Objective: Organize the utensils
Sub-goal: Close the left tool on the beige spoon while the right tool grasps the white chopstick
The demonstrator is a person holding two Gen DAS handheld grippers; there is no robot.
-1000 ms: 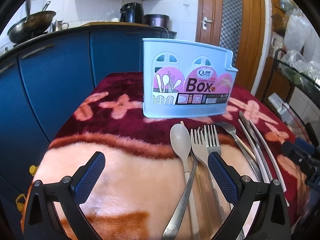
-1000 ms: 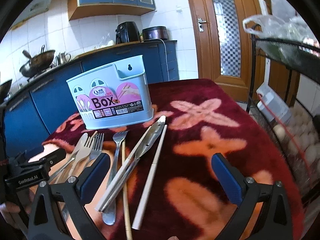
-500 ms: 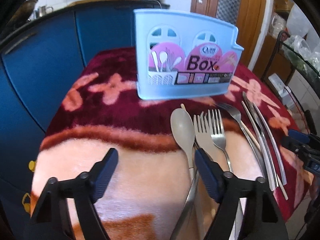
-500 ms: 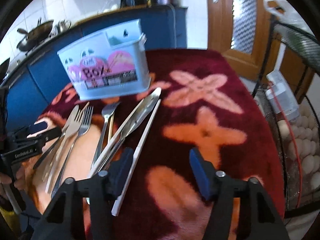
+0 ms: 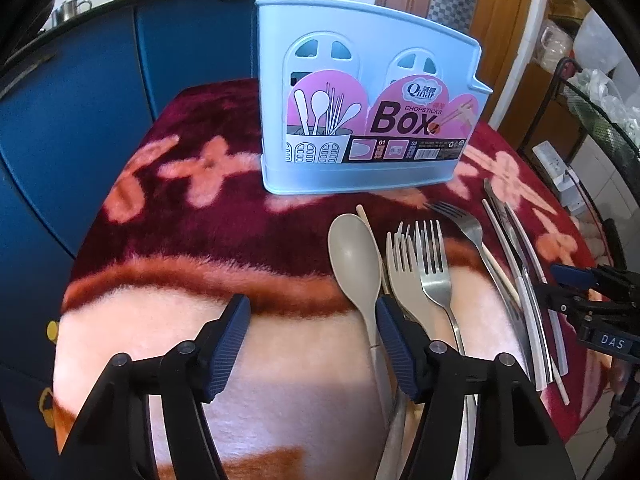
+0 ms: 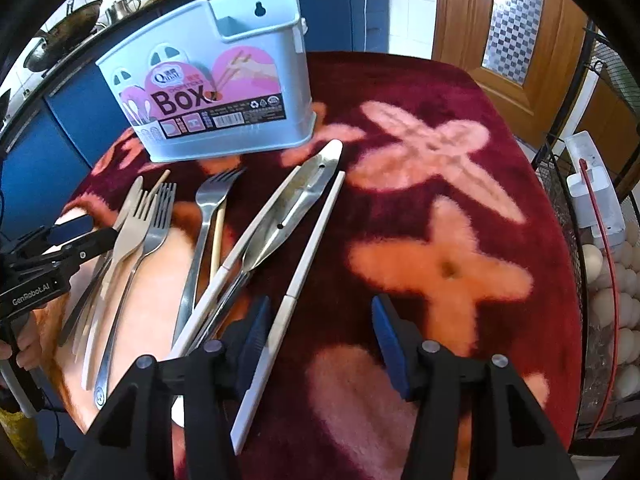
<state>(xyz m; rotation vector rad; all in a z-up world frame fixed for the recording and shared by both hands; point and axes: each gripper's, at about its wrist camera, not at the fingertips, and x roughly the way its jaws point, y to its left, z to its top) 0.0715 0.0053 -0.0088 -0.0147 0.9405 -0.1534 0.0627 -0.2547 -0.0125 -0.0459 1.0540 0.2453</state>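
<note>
A light blue chopsticks box [image 5: 368, 112] stands upright at the back of the table; it also shows in the right wrist view [image 6: 216, 92]. Before it lie a beige spoon [image 5: 356, 260], a beige fork [image 5: 404, 276], two steel forks [image 5: 434, 272], steel tongs [image 6: 288, 208], white chopsticks [image 6: 304, 252] and a wooden chopstick [image 6: 218, 236]. My left gripper [image 5: 312, 324] is open and empty just above the cloth, its right finger beside the spoon's handle. My right gripper [image 6: 316, 332] is open and empty, its left finger over the white chopstick's near end.
The table carries a fuzzy maroon cloth [image 6: 440, 208] with orange flowers. Blue kitchen cabinets [image 5: 80, 120] stand behind and left. A wire rack with eggs [image 6: 608, 300] is close on the right. A wooden door [image 6: 500, 20] is behind.
Both grippers have moved down and forward toward the utensils and their jaws have narrowed. The utensils and the box have not moved.
</note>
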